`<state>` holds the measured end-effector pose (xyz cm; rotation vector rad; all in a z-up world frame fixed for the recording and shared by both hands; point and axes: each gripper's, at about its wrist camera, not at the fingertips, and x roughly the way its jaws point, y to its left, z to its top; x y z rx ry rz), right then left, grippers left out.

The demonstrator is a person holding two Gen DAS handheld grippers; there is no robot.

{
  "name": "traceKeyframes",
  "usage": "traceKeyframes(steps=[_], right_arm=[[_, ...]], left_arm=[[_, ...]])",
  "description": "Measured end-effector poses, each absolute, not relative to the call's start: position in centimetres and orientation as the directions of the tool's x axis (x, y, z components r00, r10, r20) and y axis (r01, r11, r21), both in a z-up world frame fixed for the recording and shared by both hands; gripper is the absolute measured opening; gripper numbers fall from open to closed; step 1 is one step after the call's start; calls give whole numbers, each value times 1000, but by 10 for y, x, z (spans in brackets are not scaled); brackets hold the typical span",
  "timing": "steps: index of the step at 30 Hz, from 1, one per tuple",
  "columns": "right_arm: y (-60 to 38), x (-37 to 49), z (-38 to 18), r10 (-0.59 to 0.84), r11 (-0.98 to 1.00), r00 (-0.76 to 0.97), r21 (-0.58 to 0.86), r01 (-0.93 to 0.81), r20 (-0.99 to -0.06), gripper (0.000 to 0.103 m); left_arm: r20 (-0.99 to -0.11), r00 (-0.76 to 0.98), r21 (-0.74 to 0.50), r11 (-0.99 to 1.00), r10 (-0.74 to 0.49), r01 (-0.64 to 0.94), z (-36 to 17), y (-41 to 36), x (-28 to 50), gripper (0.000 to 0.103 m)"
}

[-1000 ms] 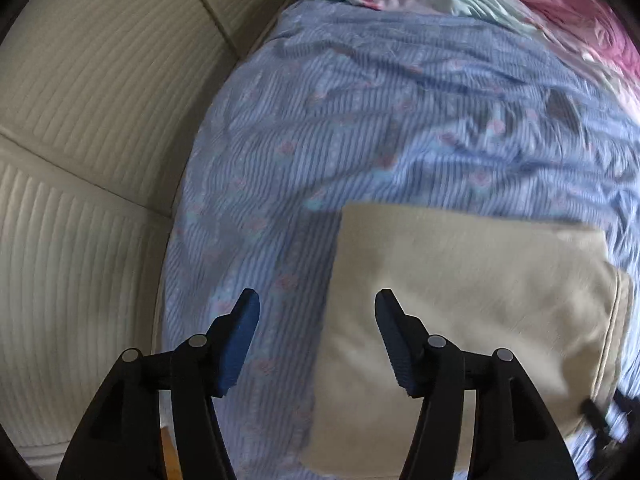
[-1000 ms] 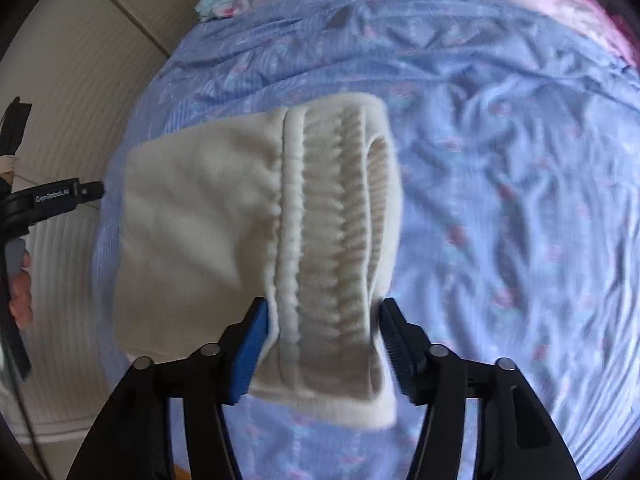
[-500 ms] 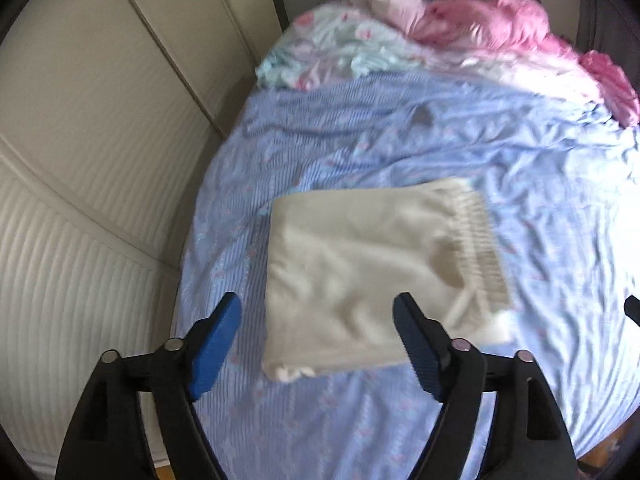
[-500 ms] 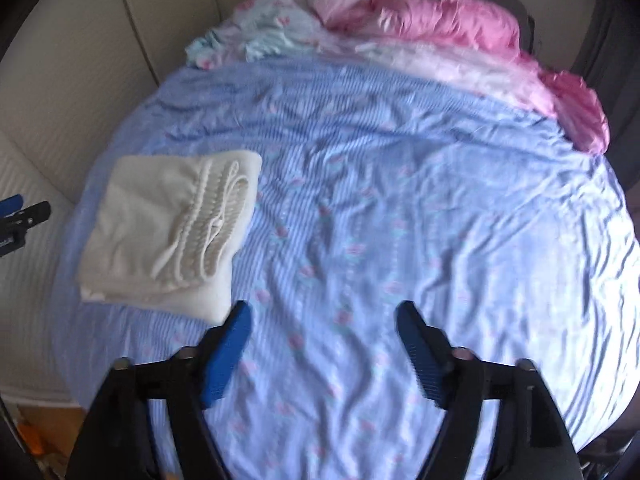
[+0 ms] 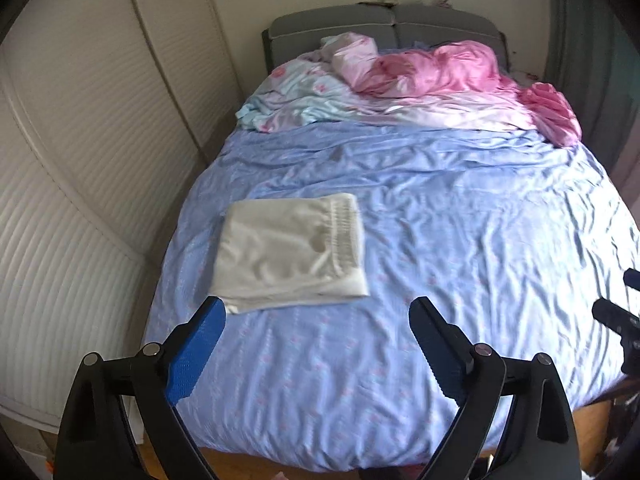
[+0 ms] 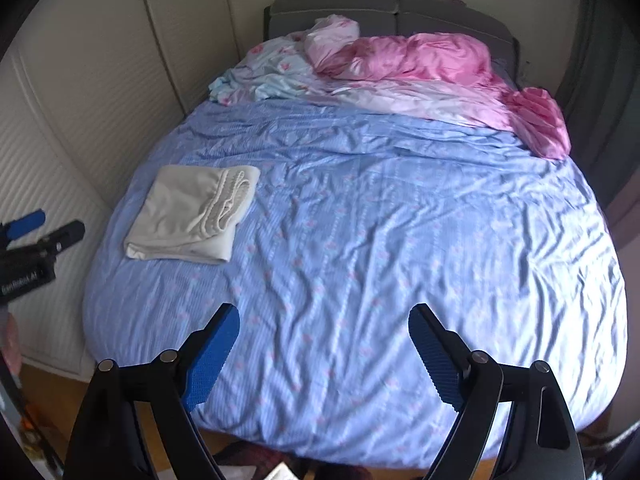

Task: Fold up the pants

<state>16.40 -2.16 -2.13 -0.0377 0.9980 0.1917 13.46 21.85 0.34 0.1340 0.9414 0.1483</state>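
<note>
Folded pants [image 5: 290, 250] on bed [image 5: 440, 240], beyond both grippers' spread, empty jaws.

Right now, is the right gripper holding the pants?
No, the right gripper is open and empty, while the folded pants lie apart from it on the blue bedspread.

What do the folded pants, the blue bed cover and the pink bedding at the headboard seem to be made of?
Pants: cream, matte, soft knit or fleece by the look, with a ribbed gathered waistband, probably elastic. Blue bed cover: thin woven cloth, likely cotton, with fine stripes, small pink motifs and many sharp creases. Pink bedding: glossy with bright highlights, probably satin or a similar synthetic.
</note>
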Motion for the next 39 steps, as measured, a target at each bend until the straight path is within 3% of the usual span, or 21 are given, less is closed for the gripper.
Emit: traceKeyframes(steps=[5,15,39], right_arm=[[-63,128,-4,152,985,546,81,-152,-824,88],[-120,95,8,143,989,570,90,-121,-809,87],[-164,82,5,155,988,573,117,-103,-805,87]], left_arm=[[-763,613,231,972,206,-39,19,173,102,98],[-788,607,104,994,99,-27,26,121,70,100],[-750,646,159,987,140,-31,34,64,55,100]])
